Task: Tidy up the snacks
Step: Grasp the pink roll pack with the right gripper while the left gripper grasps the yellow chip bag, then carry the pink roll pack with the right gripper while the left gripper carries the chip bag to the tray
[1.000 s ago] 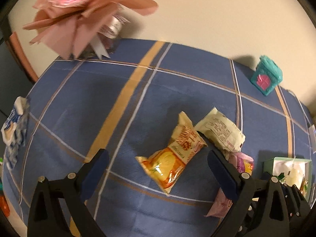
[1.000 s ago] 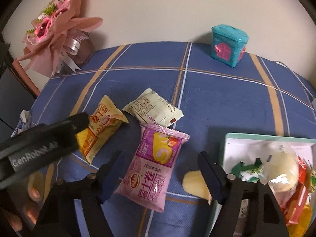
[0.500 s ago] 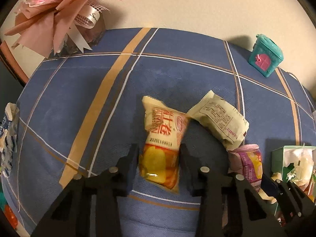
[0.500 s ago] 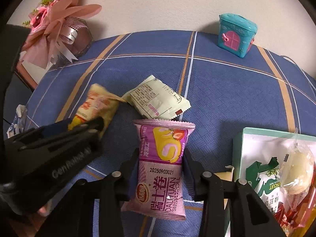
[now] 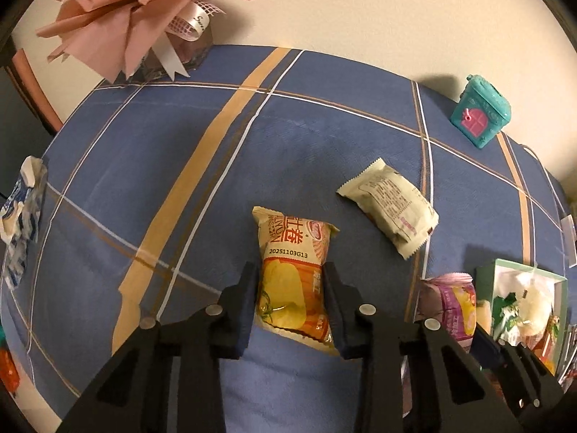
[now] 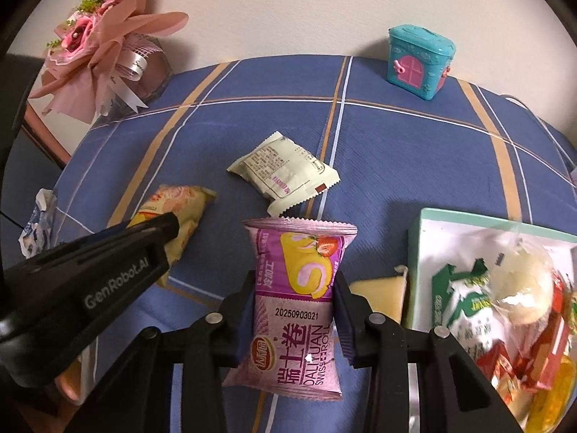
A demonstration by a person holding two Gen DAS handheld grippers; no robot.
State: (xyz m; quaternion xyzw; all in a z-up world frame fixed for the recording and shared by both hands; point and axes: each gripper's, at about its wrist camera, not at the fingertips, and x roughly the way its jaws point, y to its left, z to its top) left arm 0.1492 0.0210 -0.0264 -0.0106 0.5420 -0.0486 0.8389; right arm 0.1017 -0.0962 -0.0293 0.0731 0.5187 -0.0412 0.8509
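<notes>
Through my left wrist camera, my left gripper [image 5: 290, 301] points steeply down at the blue plaid tablecloth [image 5: 151, 166] with its jaws pinched on the sides of the orange-yellow Swiss roll packet [image 5: 294, 278], which lies flat on the cloth. Beyond it the pale cream snack packet [image 5: 391, 207] sits loose and untouched, and at the right edge the green-rimmed box [image 5: 485, 281] already holds several snacks, so I judge the sorting partly done, with three packets yet to go in. Through my right wrist camera, my right gripper [image 6: 295, 305] is tilted down just as steeply, its jaws squeezing the waist of the purple Swiss roll packet [image 6: 299, 299], whose wrapper narrows between the pads. That packet sits just beside the box [image 6: 418, 252], near a yellow wedge-shaped snack [image 6: 380, 290] by its wall. My left gripper's black body crosses the lower left of this view, over the orange-yellow packet, with my fingers [image 6: 66, 389] under it.
</notes>
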